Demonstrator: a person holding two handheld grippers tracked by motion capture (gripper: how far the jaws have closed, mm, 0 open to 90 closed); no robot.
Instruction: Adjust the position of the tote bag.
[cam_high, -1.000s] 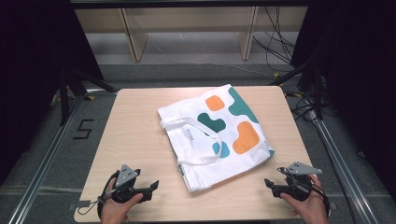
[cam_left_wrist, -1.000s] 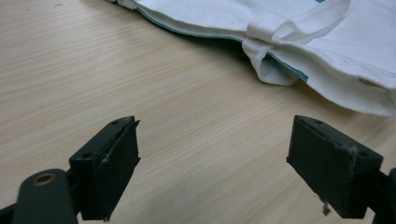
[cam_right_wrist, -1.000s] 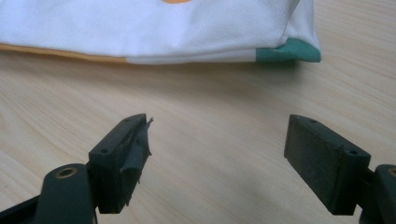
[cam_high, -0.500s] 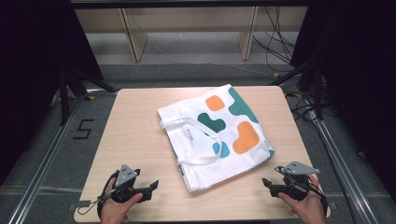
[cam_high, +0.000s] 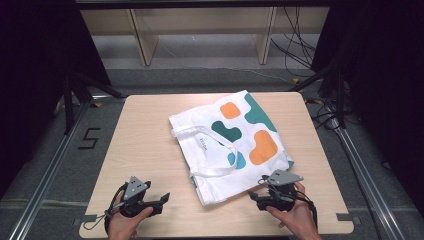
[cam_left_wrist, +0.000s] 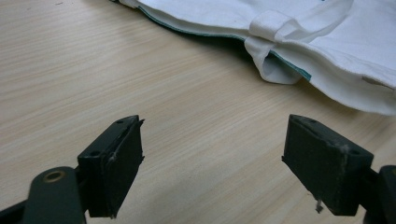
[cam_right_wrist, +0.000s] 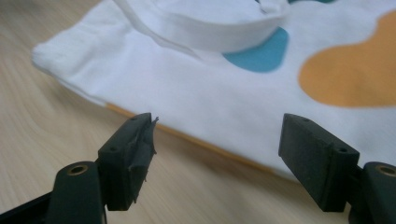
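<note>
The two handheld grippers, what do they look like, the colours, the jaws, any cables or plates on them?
Both are black. The left gripper and right gripper each carry a grey three-cornered plate on top, and a dark cable trails from each by the hand. Up close, each has two blocky black jaws with flat pads and small screw holes; the pad edges look frayed. No sleeves show; the forearms are bare.

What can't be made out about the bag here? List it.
- Printed text on the bag: too small to read in the high view.
- Bag's inside: hidden in all views, as it lies flat and closed.
- Bag's far end: cut off by the top edge in the right gripper view.
- Strap: its loop runs past the top edge in the left gripper view.
</note>
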